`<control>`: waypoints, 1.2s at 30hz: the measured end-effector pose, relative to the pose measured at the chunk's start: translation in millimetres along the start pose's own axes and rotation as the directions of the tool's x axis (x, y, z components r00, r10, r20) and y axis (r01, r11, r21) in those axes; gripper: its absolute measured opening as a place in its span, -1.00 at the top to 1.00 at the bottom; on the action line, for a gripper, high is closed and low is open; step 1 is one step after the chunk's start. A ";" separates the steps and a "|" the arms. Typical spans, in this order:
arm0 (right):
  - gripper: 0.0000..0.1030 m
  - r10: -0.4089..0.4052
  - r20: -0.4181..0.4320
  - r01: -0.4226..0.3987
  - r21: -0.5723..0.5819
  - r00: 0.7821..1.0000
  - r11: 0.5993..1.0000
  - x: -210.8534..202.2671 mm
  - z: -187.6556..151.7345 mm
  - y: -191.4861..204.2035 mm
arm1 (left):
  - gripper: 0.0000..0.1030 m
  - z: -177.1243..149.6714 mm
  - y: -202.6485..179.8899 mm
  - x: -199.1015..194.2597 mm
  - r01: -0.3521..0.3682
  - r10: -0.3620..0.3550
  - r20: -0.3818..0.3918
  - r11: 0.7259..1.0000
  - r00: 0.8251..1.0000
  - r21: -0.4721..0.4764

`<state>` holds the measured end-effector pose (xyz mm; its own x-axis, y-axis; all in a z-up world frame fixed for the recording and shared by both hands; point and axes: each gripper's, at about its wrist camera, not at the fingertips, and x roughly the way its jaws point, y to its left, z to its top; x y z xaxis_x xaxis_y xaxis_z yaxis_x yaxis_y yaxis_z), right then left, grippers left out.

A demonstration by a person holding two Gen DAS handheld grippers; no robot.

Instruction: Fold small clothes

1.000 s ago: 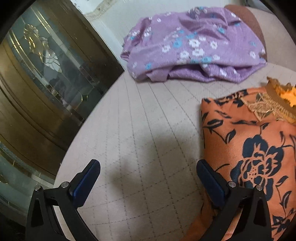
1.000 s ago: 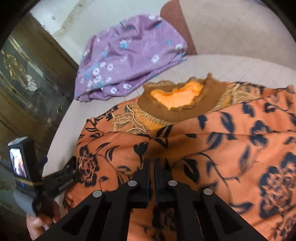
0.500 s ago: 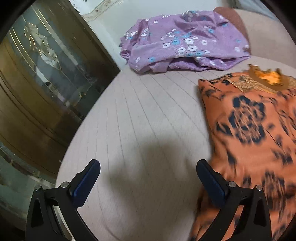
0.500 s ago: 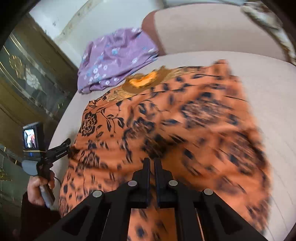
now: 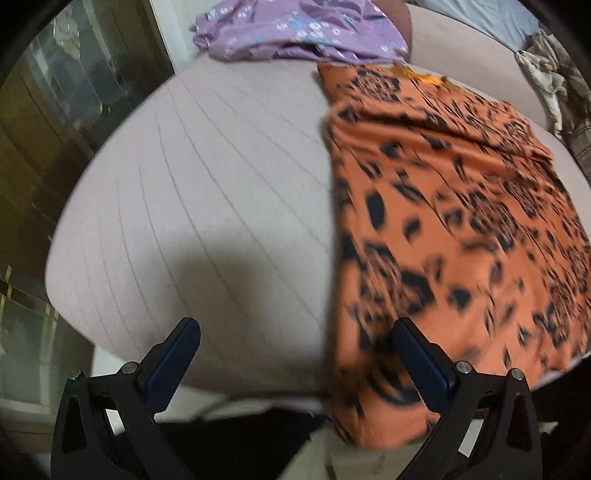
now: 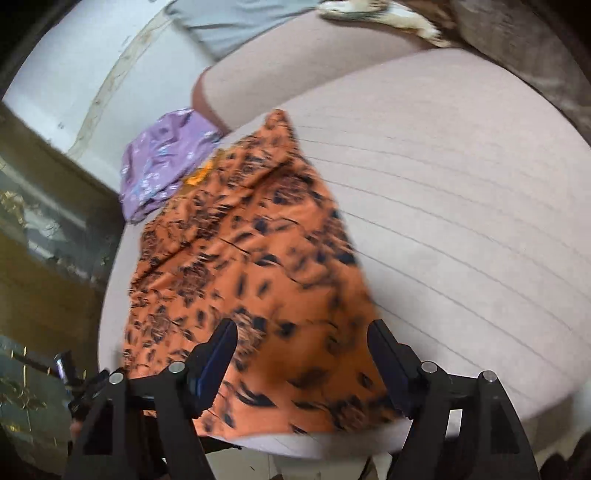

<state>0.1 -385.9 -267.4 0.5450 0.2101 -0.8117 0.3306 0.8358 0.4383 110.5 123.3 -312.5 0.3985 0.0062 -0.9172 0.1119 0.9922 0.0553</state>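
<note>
An orange garment with a dark flower print lies spread on the beige quilted cushion, its hem hanging over the near edge. It also shows in the right wrist view. My left gripper is open and empty, above the cushion's near edge just left of the garment. My right gripper is open and empty above the garment's near hem. A crumpled purple flowered garment lies at the far end of the cushion; it also shows in the right wrist view.
A dark glass-fronted cabinet stands left of the cushion. The sofa backrest rises behind, with a grey pillow and bundled fabric at the far right. Floor lies below the near edge.
My right gripper has opened and let go of the orange garment. Both grippers have pulled back toward the near edge, and the garment now lies stretched out flat.
</note>
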 end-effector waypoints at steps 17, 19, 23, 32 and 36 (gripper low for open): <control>0.39 -0.074 -0.077 0.072 -0.030 0.994 0.997 27.9 -34.6 -19.8 | -0.47 -34.1 -0.8 14.0 0.168 -0.188 -0.115 0.972 0.975 -0.163; 0.38 -0.046 -0.082 0.047 0.004 0.996 0.999 26.2 -31.9 -24.7 | -0.46 -34.7 -2.7 13.4 0.172 -0.191 -0.108 0.972 0.976 -0.161; -0.28 -0.080 -0.082 0.079 -0.011 0.993 0.997 26.5 -31.3 -21.1 | -0.24 -41.7 -3.2 8.4 0.183 -0.197 -0.083 0.971 0.977 -0.152; 0.79 -0.180 -0.121 0.169 -0.091 0.976 0.981 36.3 -36.2 -10.1 | -0.07 -31.7 -5.5 2.4 0.259 -0.272 -0.084 0.956 0.959 -0.137; 0.79 -0.148 -0.134 0.140 -0.066 0.980 0.988 31.7 -37.2 -12.1 | -0.18 -38.7 -4.0 12.1 0.344 -0.375 -0.144 0.917 0.916 -0.203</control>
<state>-15.3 -370.6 -312.8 0.3821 0.1500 -0.9119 0.3521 0.8887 0.2937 79.6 124.3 -339.0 0.1917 -0.3487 -0.9174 0.0552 0.9371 -0.3447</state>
